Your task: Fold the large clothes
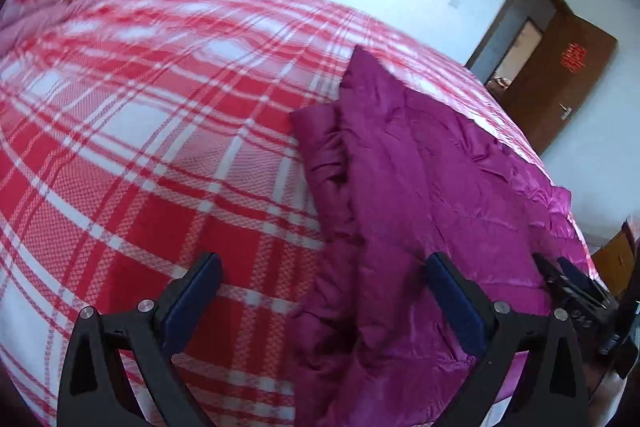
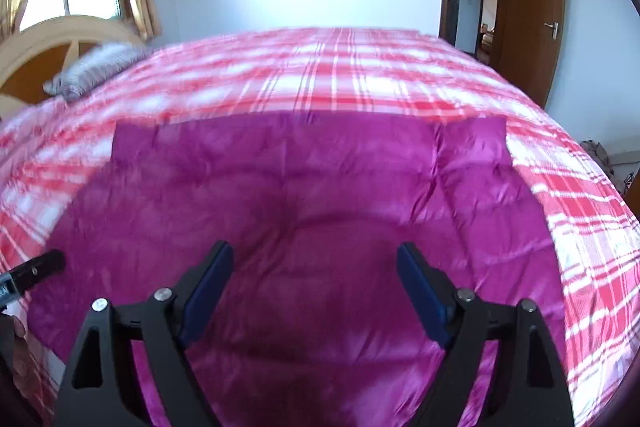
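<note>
Above, left claw (image 1: 322, 281) spread wide, empty, right claw (image 2: 314, 269) likewise over magenta jacket (image 2: 288, 195)

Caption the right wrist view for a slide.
Open right gripper above shiny magenta quilted jacket on red-and-white plaid bedspread.

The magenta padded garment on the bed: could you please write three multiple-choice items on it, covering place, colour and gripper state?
1. Where does the magenta padded garment lie?
A. On the plaid bedspread
B. On the floor
C. Over the door

2. What colours is the bedspread?
A. Blue and green
B. Red and white
C. Plain grey

3. How does the right gripper stand?
A. Shut on the garment
B. Open, holding nothing
C. Shut on a pillow

Answers: 1 A, plaid shows around the garment's edges; 2 B, red and white checks; 3 B, both fingers stand wide apart above the fabric.
</note>
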Tool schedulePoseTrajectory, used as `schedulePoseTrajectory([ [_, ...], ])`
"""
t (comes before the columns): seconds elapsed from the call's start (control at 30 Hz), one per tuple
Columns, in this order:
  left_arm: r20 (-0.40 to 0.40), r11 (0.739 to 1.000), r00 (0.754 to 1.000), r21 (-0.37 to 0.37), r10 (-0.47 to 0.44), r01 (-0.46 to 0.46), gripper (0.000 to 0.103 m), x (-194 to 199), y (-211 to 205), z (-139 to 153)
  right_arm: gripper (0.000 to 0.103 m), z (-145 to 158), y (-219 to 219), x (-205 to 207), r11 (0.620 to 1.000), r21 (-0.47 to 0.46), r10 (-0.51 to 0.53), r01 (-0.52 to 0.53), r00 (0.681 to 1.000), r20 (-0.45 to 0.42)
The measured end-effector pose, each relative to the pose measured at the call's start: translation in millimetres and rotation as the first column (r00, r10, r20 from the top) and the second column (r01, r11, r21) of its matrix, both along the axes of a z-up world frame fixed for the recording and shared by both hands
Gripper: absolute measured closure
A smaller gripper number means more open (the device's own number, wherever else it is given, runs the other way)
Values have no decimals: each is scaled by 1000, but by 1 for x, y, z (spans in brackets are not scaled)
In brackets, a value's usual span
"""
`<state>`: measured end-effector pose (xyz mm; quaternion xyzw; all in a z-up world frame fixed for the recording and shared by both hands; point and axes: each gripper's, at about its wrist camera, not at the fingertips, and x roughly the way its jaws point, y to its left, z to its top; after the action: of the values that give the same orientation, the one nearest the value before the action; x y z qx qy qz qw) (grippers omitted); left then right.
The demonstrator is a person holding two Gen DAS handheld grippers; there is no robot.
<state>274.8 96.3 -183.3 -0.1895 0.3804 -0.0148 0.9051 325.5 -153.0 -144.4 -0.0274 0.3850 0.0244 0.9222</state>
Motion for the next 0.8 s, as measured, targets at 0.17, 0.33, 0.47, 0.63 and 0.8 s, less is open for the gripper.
schedulePoseTrajectory([
  [0.17, 19, 995, 996, 36, -89, 89, 25, -1, -22, 0, 14, -20, 11, 3, 994, -113, 2, -1, 1000, 6],
  [0.33, 38, 988, 988, -12, -152, 153, 63, -4, -28, -1, 12, -29, 12, 11, 988, -152, 0, 2, 1000, 11],
  [0.47, 72, 984, 982, -21, -173, 175, 82, -10, -27, 11, 14, -22, 8, 7, 992, -129, 7, -7, 1000, 4],
  [0.63, 113, 981, 977, -48, -181, 188, 83, -17, -26, 23, 14, 7, -6, -27, 996, -83, -20, 26, 997, 69],
  [0.8, 178, 975, 962, -39, -210, 220, 84, -28, -41, 50, 11, -22, 6, -25, 984, -174, 40, -39, 999, 0],
])
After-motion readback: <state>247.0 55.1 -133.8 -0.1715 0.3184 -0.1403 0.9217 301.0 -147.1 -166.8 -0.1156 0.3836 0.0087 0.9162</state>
